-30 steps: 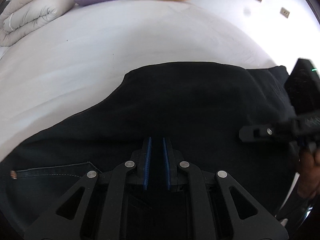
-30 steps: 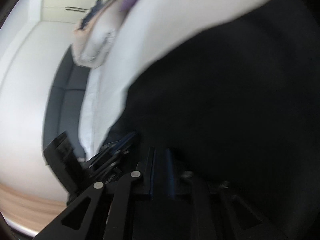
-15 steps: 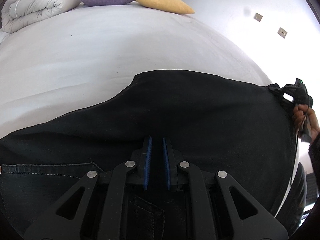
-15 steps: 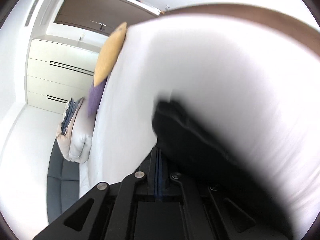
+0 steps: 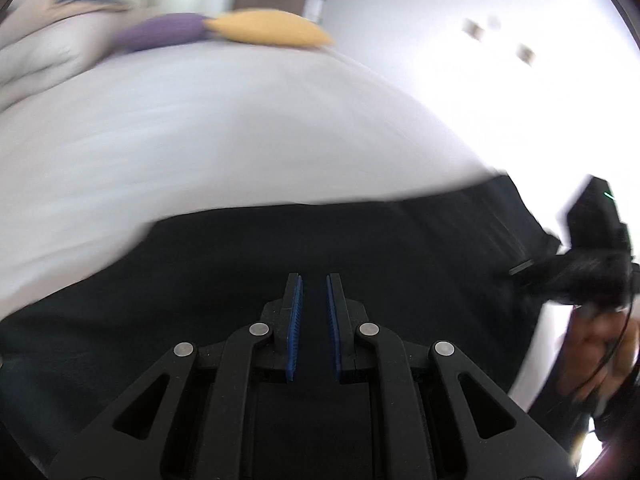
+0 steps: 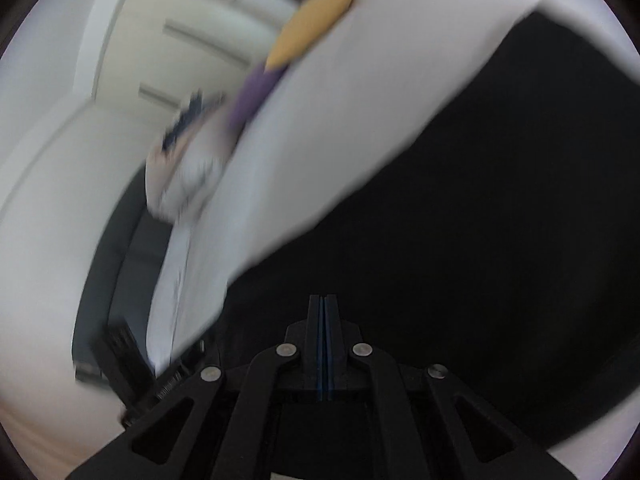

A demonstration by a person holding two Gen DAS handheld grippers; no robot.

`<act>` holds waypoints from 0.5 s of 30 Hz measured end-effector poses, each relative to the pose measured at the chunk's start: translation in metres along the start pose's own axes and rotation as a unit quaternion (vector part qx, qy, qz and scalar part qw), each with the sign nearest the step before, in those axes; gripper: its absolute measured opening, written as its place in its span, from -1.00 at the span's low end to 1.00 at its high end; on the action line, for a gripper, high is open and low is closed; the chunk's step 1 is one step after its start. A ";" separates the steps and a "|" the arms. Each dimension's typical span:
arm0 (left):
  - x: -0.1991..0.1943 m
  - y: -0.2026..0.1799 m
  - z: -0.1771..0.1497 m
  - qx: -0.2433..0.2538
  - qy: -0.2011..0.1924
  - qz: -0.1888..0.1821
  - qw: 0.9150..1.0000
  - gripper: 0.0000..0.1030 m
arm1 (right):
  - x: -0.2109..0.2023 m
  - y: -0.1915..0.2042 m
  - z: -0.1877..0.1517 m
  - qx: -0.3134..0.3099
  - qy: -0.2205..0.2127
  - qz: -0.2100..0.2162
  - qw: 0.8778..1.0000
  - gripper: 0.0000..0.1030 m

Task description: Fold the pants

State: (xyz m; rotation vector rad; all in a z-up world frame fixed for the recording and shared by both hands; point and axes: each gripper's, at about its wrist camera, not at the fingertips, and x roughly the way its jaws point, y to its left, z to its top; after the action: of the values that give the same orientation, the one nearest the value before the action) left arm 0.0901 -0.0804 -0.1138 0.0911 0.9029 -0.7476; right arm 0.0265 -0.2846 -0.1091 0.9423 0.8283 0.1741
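The black pants (image 5: 360,256) lie spread on a white bed (image 5: 224,128). My left gripper (image 5: 313,284) is over the pants near their front edge; its blue pads stand a narrow gap apart with dark cloth between them, so it looks shut on the pants. My right gripper (image 6: 324,304) has its pads pressed together over the pants (image 6: 480,208); whether cloth is pinched between them does not show. The right gripper also shows in the left wrist view (image 5: 576,256), at the pants' right end, held by a hand. Both views are blurred by motion.
A yellow pillow (image 5: 268,30) and a purple pillow (image 5: 160,34) lie at the far end of the bed, with a folded duvet (image 5: 44,52) at the far left. A white wall with sockets (image 5: 524,54) is to the right. A dark sofa (image 6: 128,240) and the left gripper's body (image 6: 132,364) show beside the bed.
Both grippers are moving fast and the views blur. The right wrist view has swung so the pants fill more of it. The right gripper sits lower at the pants' right end.
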 end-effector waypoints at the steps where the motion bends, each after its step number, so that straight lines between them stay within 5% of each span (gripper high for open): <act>1: 0.011 -0.004 -0.002 0.011 0.018 -0.001 1.000 -0.78 | 0.016 0.000 -0.005 0.000 0.023 -0.003 1.000 -0.96; 3: 0.027 0.012 -0.012 -0.004 0.043 -0.008 0.999 -0.78 | 0.028 -0.015 -0.016 0.010 0.041 -0.007 0.999 -1.00; 5: 0.021 0.042 -0.015 -0.046 0.030 -0.041 0.998 -0.78 | 0.026 -0.013 -0.012 0.026 0.037 0.013 0.999 -1.00; 10: -0.003 0.147 -0.027 -0.129 0.013 -0.045 0.990 -0.85 | 0.009 -0.046 0.004 0.061 0.003 0.013 0.998 -1.00; 15: -0.046 0.223 -0.049 -0.188 -0.023 -0.001 0.982 -0.88 | 0.000 -0.048 0.000 0.044 -0.011 -0.012 0.999 -1.00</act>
State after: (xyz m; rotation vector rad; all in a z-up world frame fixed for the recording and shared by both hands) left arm 0.1781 0.1304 -0.1618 -0.2595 0.9853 -0.5669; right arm 0.0163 -0.3132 -0.1462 1.0137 0.8319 0.1067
